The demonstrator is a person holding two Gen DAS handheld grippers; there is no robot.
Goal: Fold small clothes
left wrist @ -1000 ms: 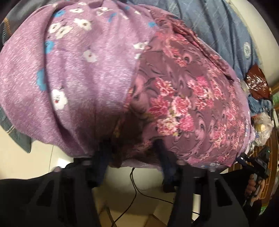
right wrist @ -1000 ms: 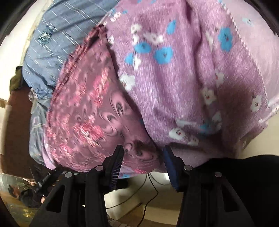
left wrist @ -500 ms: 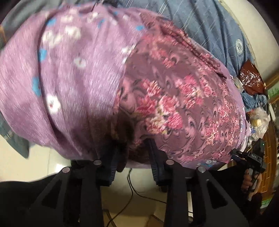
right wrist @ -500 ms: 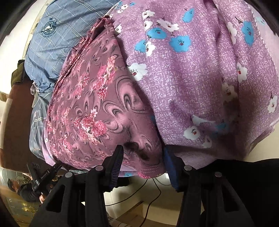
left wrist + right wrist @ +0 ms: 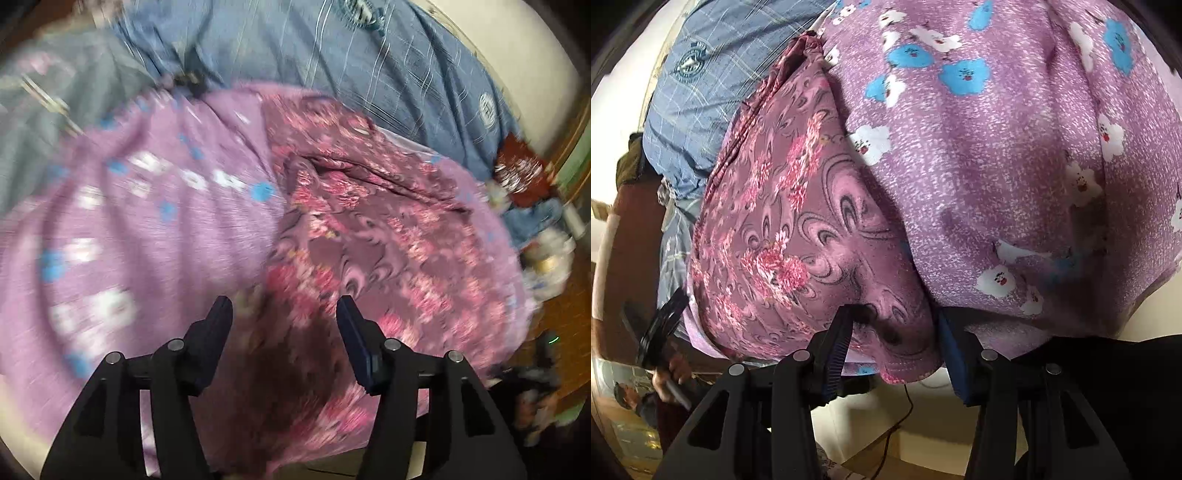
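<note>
Across bedding, garment [image 5: 798,229] seemingly lengthwise

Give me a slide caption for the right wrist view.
Right gripper pinching the edge of a maroon floral garment lying on a purple flowered sheet.

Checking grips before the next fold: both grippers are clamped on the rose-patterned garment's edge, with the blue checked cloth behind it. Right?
Not quite. Only the right gripper clamps the rose-patterned garment; the left gripper, jaws just opened, stands clear above it, per the left wrist view. The blue checked cloth is behind.

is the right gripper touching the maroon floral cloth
Touching. The right wrist view shows the right gripper with a bunched fold of the maroon floral cloth filling the space between its fingers, pressed against both pads.
</note>
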